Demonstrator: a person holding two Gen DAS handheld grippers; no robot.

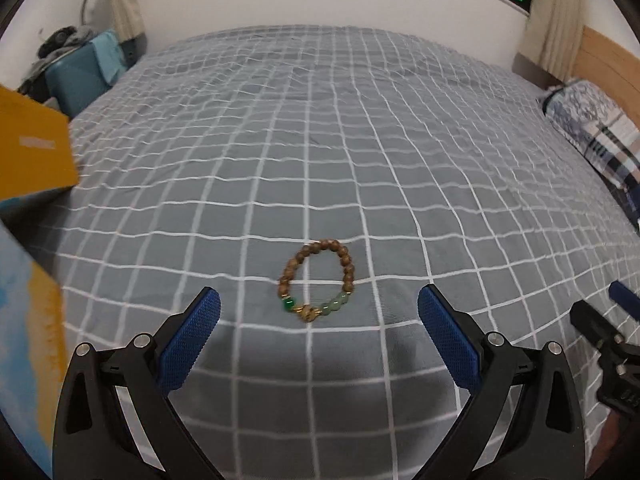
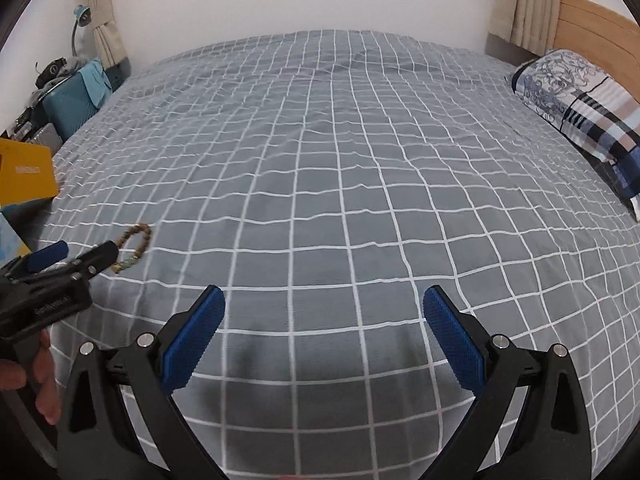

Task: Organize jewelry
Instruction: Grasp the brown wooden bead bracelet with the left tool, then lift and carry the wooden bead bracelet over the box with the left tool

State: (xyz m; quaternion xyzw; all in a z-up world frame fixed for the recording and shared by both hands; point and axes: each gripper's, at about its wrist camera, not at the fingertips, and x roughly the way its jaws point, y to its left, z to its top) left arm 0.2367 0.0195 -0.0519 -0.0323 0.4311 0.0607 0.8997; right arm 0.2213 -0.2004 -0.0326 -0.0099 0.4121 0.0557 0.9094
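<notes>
We are holding the left gripper (image 1: 319, 304) spread wide just short of the bracelet (image 1: 316, 282) lying on the bed (image 1: 360, 140), our right gripper (image 2: 324, 308) gaping empty well right of the bracelet.

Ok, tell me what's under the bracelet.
The bracelet lies flat on the grey checked bedsheet; sheet shows through its middle, nothing else. In the right wrist view, the left gripper hides part of it.
</notes>
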